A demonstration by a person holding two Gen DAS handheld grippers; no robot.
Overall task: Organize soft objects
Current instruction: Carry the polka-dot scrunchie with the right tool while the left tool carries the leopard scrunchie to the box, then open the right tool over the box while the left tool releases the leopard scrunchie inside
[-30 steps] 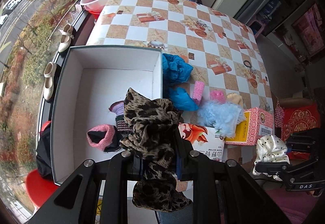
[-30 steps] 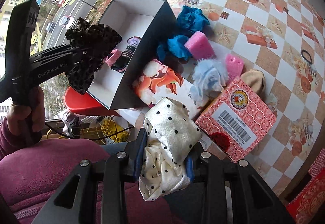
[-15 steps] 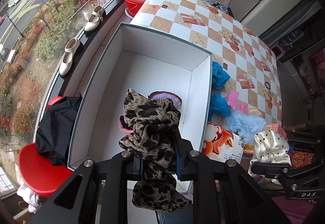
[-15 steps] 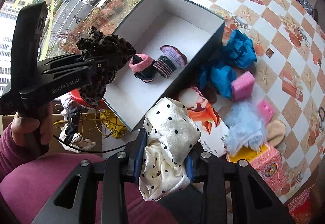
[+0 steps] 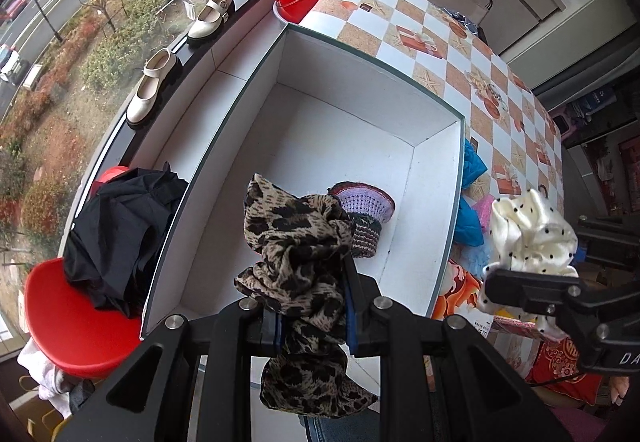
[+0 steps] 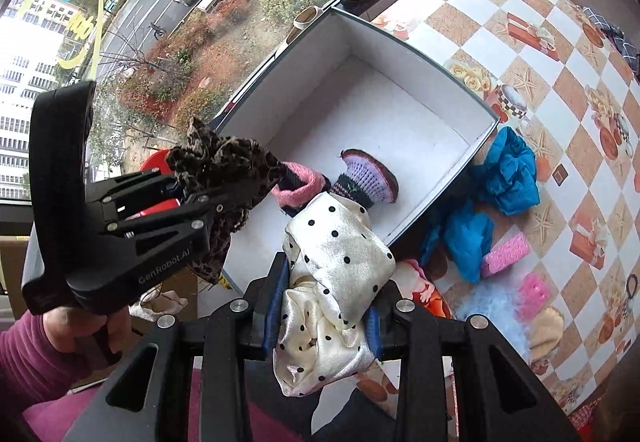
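While both tongs carry cloth, the coming drop turns on how each load lies over the white open-topped cardboard box [image 5: 436, 201]. Nearest, the left gripper [image 5: 310, 326] is pinching a crumpled leopard-print fabric scrunchie [image 5: 296, 242], which hangs over the near end of the box floor, already inside the rim. The right gripper [image 6: 324, 316] is pinching a cream satin scrunchie with black dots [image 6: 336, 262] and sits over the box's near right wall, at the edge and not yet clearly over the floor. So the left hand looks the better placed to let go first.

Farther in, a pink-cuffed knitted sock [image 6: 298, 185] and a purple-cuffed striped knitted sock [image 5: 366, 209] lie on the box floor. Beyond the right wall, blue crumpled cloths [image 6: 508, 169] rest on the checked tablecloth [image 6: 560, 53].

The leopard-print fabric hides the pink-cuffed sock in the left view, and the gripper pads are buried in cloth.
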